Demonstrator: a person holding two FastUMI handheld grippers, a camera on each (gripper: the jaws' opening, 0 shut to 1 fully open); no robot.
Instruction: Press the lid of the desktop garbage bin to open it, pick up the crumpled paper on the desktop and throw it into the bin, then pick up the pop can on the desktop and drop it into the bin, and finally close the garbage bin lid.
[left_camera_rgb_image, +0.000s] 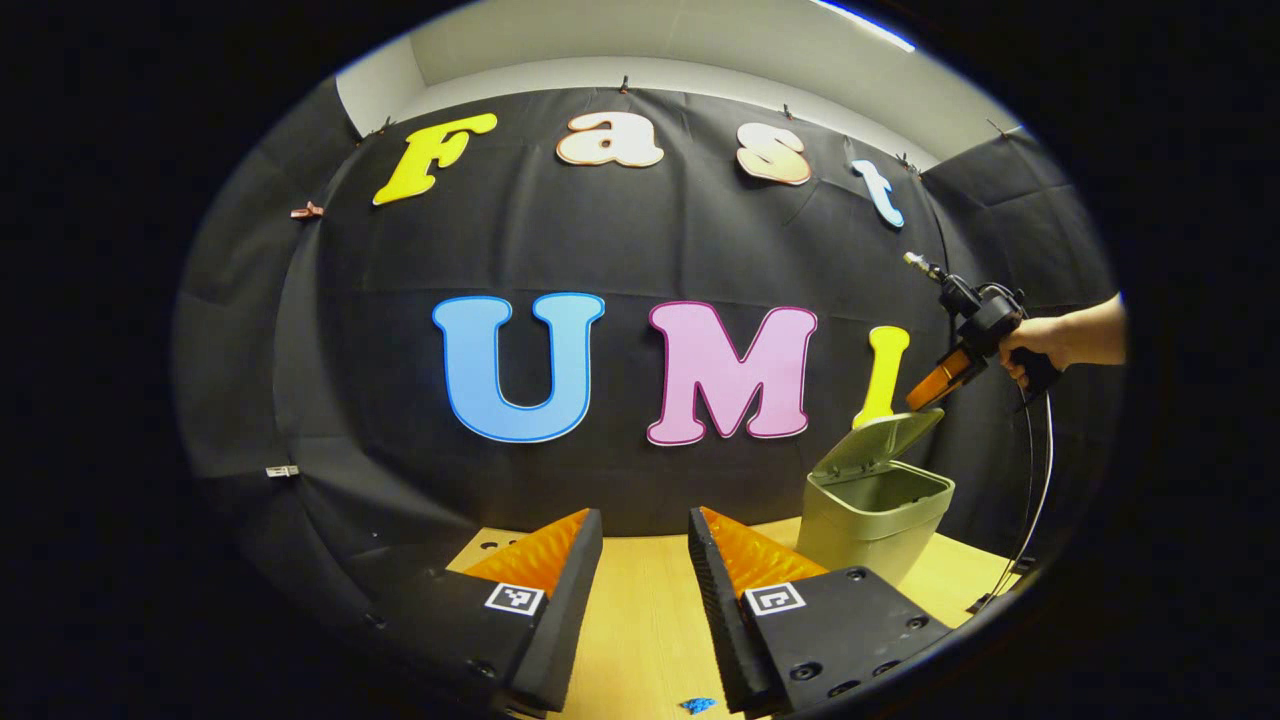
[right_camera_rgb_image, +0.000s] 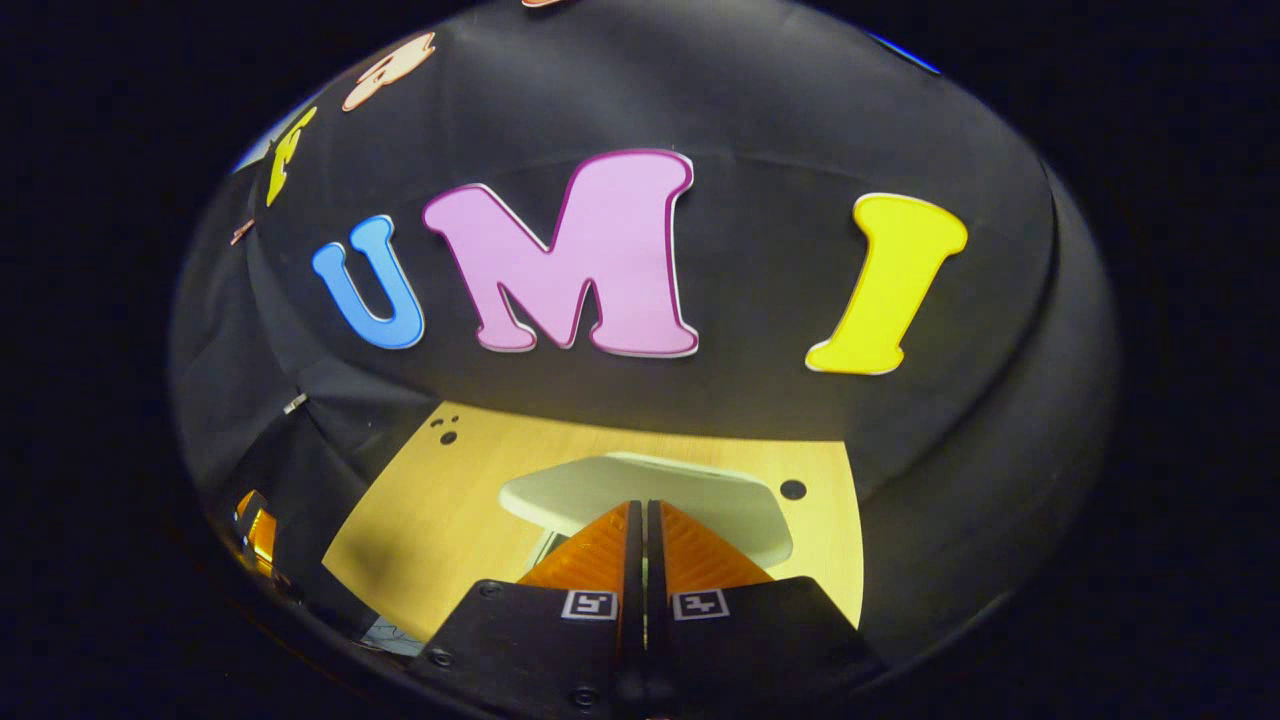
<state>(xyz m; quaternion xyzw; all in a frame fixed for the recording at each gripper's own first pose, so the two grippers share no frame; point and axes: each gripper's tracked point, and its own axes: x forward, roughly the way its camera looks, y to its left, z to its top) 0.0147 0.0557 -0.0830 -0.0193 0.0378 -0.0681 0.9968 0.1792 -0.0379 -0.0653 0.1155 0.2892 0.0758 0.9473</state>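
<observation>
A: Where is the small pale-green plastic desktop garbage bin (left_camera_rgb_image: 875, 515)?

B: In the left gripper view it stands on the light wooden desktop (left_camera_rgb_image: 640, 610), toward the right and back, near the black cloth wall (left_camera_rgb_image: 330, 400). Its flat pale-green hinged lid (left_camera_rgb_image: 880, 445) is tilted up, so the bin's mouth is open.

A: And the left gripper (left_camera_rgb_image: 645, 530)?

B: Released. Its two fingers stand well apart low over the desktop, with bare wood between them and nothing held. A tiny blue scrap (left_camera_rgb_image: 698, 705) lies on the wood at the bottom edge, too small to identify.

A: What about the right gripper (right_camera_rgb_image: 640, 515)?

B: Clenched on nothing: in the right gripper view its fingers are pressed together, with only a thin seam between them. They point down at the lid (right_camera_rgb_image: 650, 495), which lies just below the tips; whether they touch it, I cannot tell.

A: Can the other view confirm that?

B: It shows a person's hand (left_camera_rgb_image: 1035, 350) holding the right gripper (left_camera_rgb_image: 925, 395) above the bin, with the tips just over the raised lid's upper edge. A thin cable (left_camera_rgb_image: 1040, 480) hangs down from it.
</observation>
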